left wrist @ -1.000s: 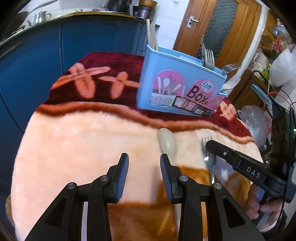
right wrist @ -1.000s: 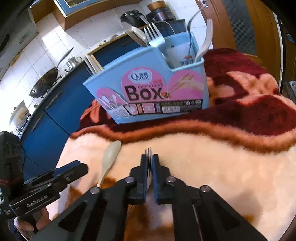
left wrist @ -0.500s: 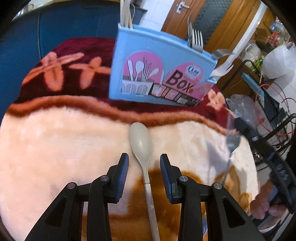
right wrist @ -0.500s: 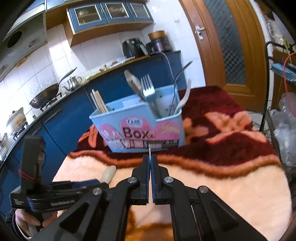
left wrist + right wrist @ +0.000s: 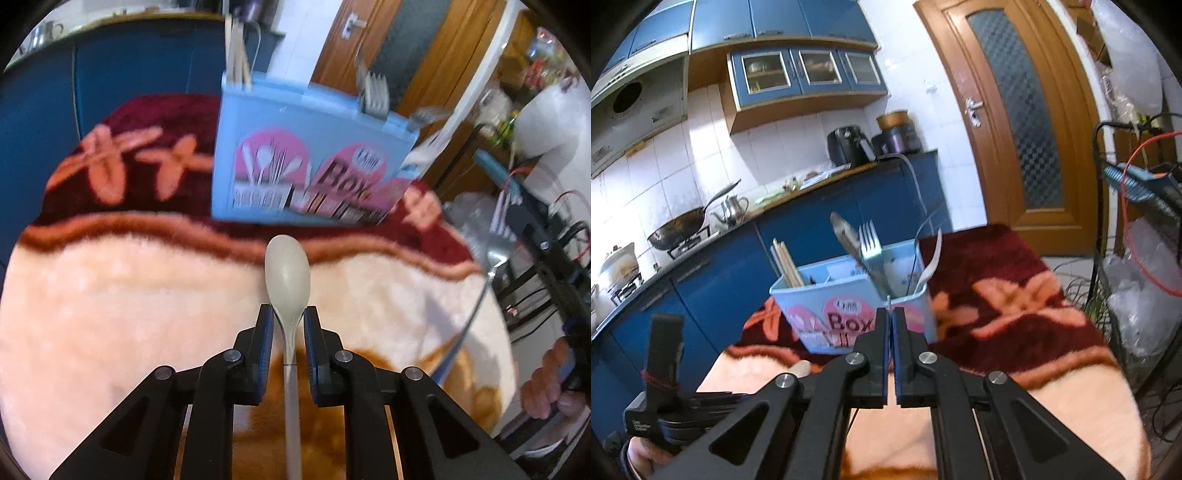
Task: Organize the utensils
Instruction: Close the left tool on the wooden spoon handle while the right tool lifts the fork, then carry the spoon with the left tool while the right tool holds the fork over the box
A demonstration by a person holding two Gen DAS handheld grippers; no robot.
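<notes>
My left gripper (image 5: 288,325) is closing, and the neck of a beige spoon (image 5: 287,271) lies between its fingers; there is still a small gap on each side, so the pads do not press it. The bowl of the spoon points away from me, past the fingertips, and its handle runs back under the gripper. The spoon lies on a fluffy blanket (image 5: 110,302). Just beyond the bowl stands the blue box (image 5: 306,162), with chopsticks (image 5: 236,55) at its left end and a fork (image 5: 375,94) at the right.

My right gripper (image 5: 889,317) is closed tight on a metal fork (image 5: 493,258); only a thin edge shows between the fingers. In the left view this fork hangs in the air, to the right of my left gripper. The box (image 5: 846,310) is straight ahead of the right gripper and a little below it. My other hand (image 5: 639,454) is low on the left.
</notes>
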